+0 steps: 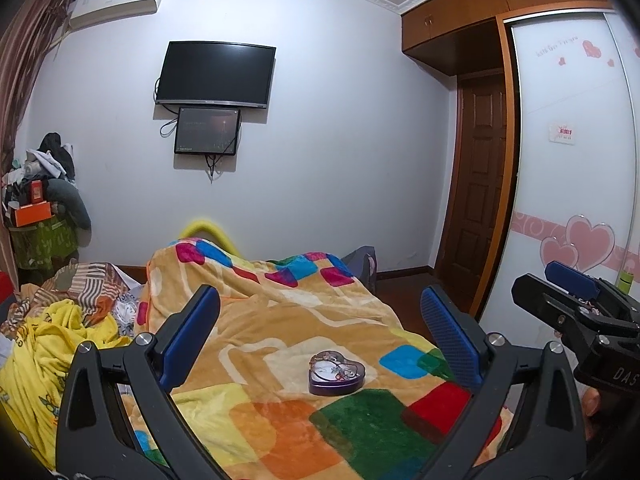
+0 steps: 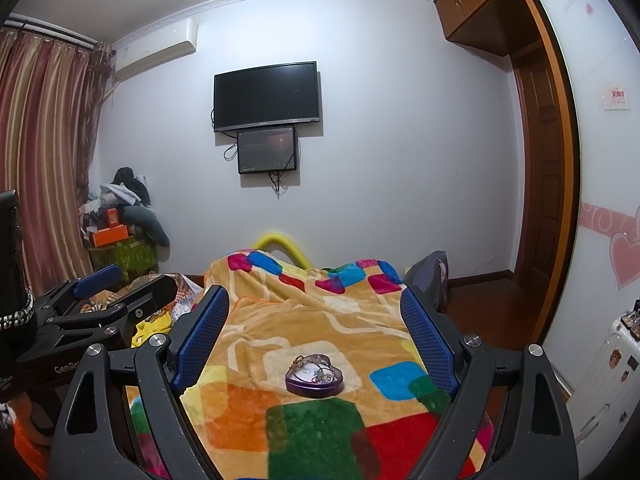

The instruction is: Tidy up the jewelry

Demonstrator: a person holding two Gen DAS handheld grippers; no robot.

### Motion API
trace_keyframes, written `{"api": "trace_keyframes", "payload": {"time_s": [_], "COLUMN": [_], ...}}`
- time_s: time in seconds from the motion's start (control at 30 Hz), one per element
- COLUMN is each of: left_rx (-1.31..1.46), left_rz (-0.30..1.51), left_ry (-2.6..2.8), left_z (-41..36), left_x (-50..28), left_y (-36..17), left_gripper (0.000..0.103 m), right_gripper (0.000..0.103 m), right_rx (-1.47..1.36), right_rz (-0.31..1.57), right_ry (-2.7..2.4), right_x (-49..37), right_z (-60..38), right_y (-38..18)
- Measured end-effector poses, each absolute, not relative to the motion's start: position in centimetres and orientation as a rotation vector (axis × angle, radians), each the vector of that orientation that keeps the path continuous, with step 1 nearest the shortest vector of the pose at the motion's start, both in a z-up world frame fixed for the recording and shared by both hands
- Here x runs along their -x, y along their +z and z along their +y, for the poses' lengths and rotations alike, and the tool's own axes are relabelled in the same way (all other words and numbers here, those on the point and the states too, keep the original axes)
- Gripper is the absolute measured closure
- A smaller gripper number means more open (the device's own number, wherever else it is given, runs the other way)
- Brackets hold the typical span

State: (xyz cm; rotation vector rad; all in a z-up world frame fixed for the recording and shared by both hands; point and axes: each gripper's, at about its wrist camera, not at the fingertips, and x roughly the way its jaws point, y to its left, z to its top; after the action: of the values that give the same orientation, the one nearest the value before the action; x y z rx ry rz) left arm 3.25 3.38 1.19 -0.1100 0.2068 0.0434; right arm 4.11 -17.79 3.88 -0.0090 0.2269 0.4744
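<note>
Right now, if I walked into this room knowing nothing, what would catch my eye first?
Probably the bright patchwork blanket spread over the bed, with a small purple heart-shaped tin sitting open on it, bits of jewelry inside. Next, the two black tools with blue pads framing the view: the left gripper and right gripper, both open and hovering short of the tin. A dark television hangs on the far wall.

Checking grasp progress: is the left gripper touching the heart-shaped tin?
Apart. The left wrist view shows the left gripper open, blanket between its fingers and the heart-shaped tin.
</note>
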Motion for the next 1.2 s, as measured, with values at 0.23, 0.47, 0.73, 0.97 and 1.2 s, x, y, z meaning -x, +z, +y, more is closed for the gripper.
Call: {"api": "trace_keyframes", "payload": {"time_s": [0.23,0.47,0.73,0.97,1.2], "left_rx": [0.108,0.111,0.118,0.125,0.115], "left_rz": [0.208,0.208,0.212,0.215,0.214], "left_ry": [0.041,0.032,0.019,0.014,0.017], "left_z": [3.30,3.28,3.35,3.36,3.14], "left_x": [-3.42,-3.27,-3.16,-3.13,-3.27], "left_y": [1.04,1.00,1.13,1.23,1.11], "left_gripper": [0.002,0.002,0.002,0.002,0.002], "right_gripper": [0.018,0.018,0.018,0.018,0.018], "right_rx": [0.007,0.007,0.004,0.004,-0.004], "right_rz": [0.230,0.231,0.235,0.233,0.238], "right_ry": [0.475,0.475,0.471,0.466,0.463], "right_x": [-4.08,-4.02,-4.02,-4.03,-4.24], "right_z": [-17.82,-17.88,-18.06,-18.08,-18.14], "right_y": [3.92,3.94,3.55,3.53,3.41]}}
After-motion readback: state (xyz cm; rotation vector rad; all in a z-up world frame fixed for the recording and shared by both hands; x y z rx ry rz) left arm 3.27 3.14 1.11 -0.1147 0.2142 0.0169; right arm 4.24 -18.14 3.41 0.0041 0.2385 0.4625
